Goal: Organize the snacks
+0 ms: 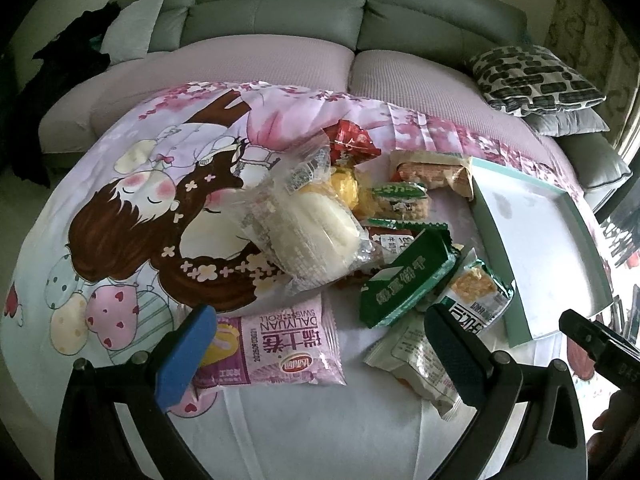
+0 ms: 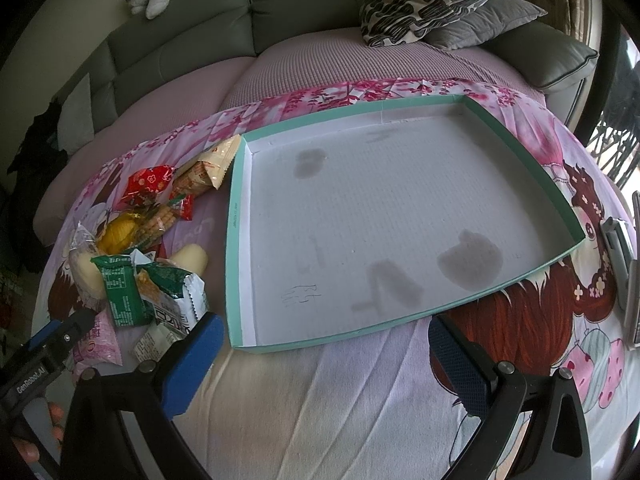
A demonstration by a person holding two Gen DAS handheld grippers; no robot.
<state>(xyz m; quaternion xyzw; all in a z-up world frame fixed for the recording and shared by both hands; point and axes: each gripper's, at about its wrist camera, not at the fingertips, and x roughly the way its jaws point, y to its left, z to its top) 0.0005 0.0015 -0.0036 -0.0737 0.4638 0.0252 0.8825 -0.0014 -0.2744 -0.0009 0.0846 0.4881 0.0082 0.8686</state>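
The whole floor of the teal-rimmed box lid (image 2: 236, 216), stained in patches, is being shown only by the right wrist view; the left wrist view is taking in the full snack pile (image 1: 344, 216) on the cartoon bedsheet (image 1: 120, 200). A pink Swiss-roll packet (image 1: 280, 344) is lying between the spread fingers of the left gripper (image 1: 320, 344), nothing grasped. The right gripper (image 2: 326, 348) is being held spread and empty just short of the lid's near edge, snacks off its left finger.
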